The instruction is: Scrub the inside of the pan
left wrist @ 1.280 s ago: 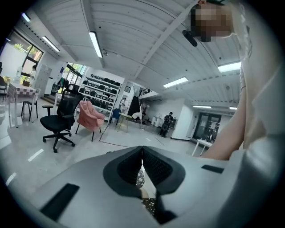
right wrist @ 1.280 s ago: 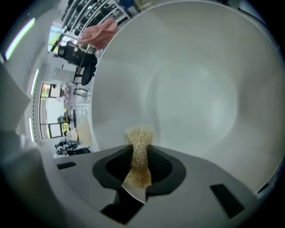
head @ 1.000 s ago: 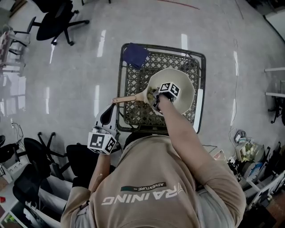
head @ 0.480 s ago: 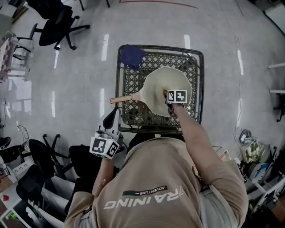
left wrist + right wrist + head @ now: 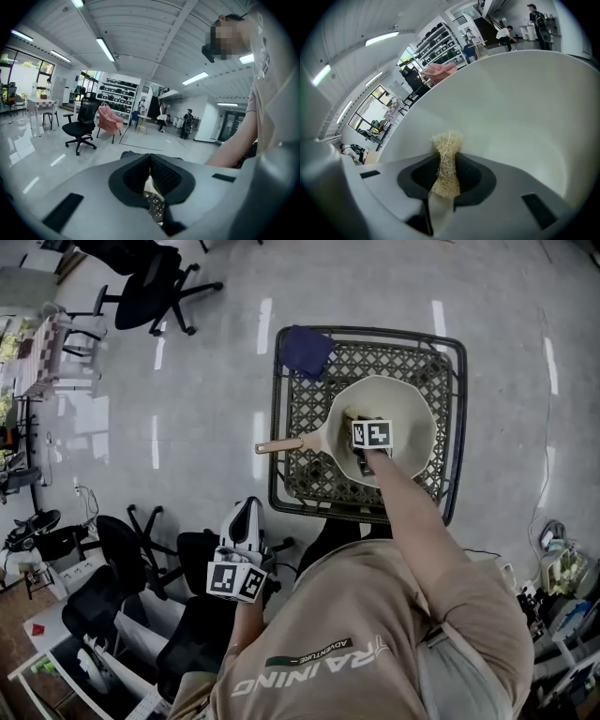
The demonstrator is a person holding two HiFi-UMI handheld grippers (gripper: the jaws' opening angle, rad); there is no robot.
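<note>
A cream pan (image 5: 412, 413) with a wooden handle (image 5: 281, 444) sits on a dark wire lattice rack (image 5: 278, 399). My right gripper (image 5: 447, 157) is down inside the pan, shut on a tuft of straw-coloured scrubber (image 5: 446, 161) that reaches the pan's inner wall (image 5: 511, 108). Its marker cube (image 5: 372, 434) shows over the pan's middle in the head view. My left gripper (image 5: 248, 507) hangs off the rack's near left corner, apart from the handle. Its jaws are shut with nothing between them (image 5: 150, 180).
A blue cloth (image 5: 307, 351) lies on the rack's far left corner. Office chairs stand at the far left (image 5: 159, 282) and close by my left side (image 5: 141, 549). The glossy floor (image 5: 187, 409) lies around the rack. Shelves and clutter line the left and right edges.
The right gripper has rolled and swept across the pan's inside, from its left part toward the middle. The left gripper has drawn back from the handle toward the person.
</note>
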